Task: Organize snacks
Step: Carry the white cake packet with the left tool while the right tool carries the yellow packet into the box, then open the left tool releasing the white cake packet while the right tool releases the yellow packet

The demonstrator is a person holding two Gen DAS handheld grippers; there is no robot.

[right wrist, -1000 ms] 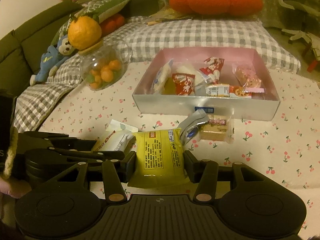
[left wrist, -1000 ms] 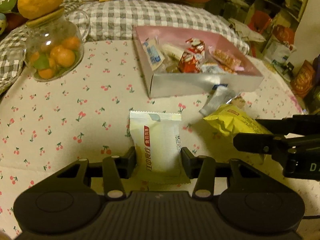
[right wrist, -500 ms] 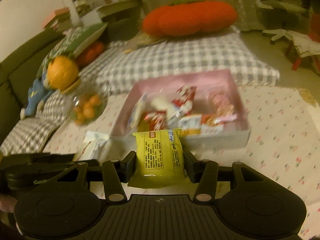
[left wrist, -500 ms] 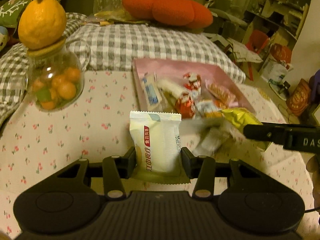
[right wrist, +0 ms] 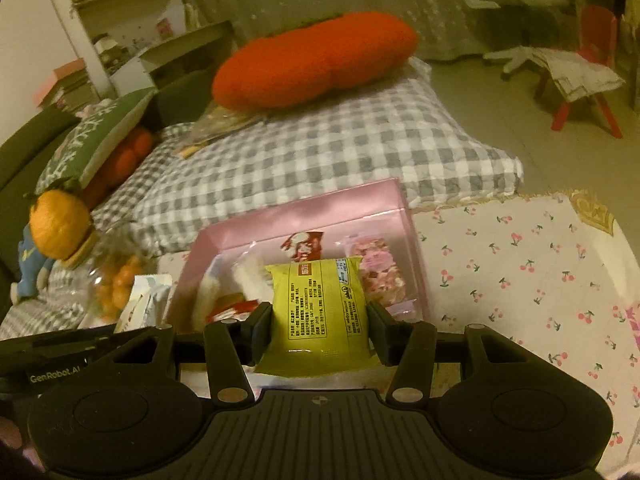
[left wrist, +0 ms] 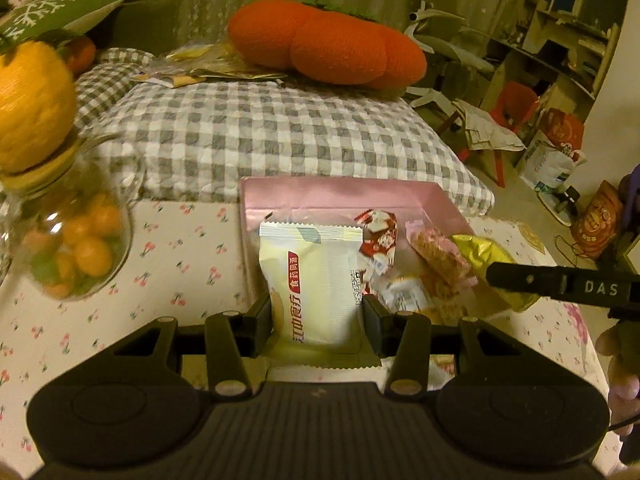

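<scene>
My left gripper (left wrist: 316,312) is shut on a cream-white snack packet (left wrist: 312,284) and holds it over the near left part of the pink box (left wrist: 340,192). My right gripper (right wrist: 320,320) is shut on a yellow snack packet (right wrist: 320,308), held above the near edge of the pink box (right wrist: 304,212). The box holds several wrapped snacks, among them a red and white packet (left wrist: 378,236) and a pink biscuit pack (left wrist: 440,256). In the left wrist view the yellow packet (left wrist: 480,252) and the right gripper's finger (left wrist: 560,284) show at the right.
A glass jar of small oranges (left wrist: 68,248) with an orange-shaped lid (left wrist: 32,104) stands left of the box on the cherry-print cloth (right wrist: 520,264). A checked cushion (left wrist: 260,132) and an orange pillow (left wrist: 328,44) lie behind the box.
Both grippers lifted their packets off the cloth and moved forward, from in front of the box to over it. The loose snacks in front of the box have dropped out of view.
</scene>
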